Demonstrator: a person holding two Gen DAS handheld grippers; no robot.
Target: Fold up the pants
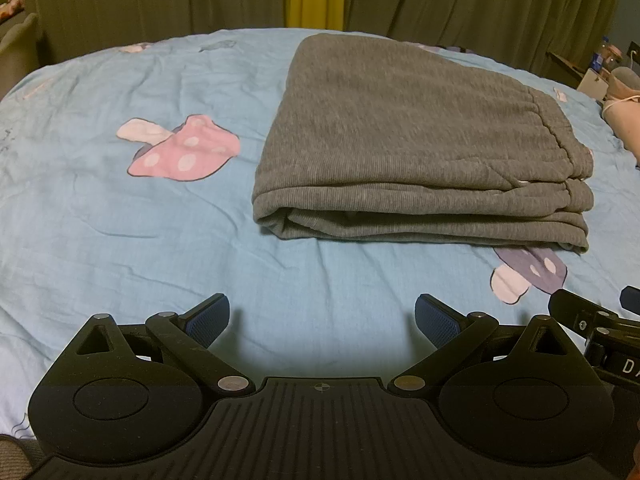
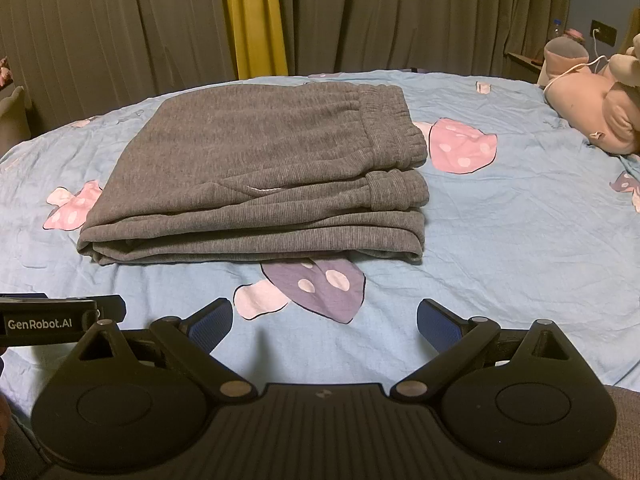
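**Grey pants lie folded on the blue bed**

The grey pants [image 1: 424,144] sit in a neat stacked bundle on the blue mushroom-print sheet [image 1: 100,208], the elastic waistband on top toward three o'clock and the folded edge toward nine. From the left gripper [image 1: 322,318] the bundle lies at about one o'clock; from the right gripper [image 2: 325,322] it lies at about eleven. Both grippers hang over the sheet short of the pants, jaws spread wide, blue pads bare, nothing between them. A purple mushroom print [image 2: 316,288] peeks out from under the bundle's near edge. A pink plush toy [image 2: 592,108] rests at two o'clock, olive curtains [image 2: 120,24] behind
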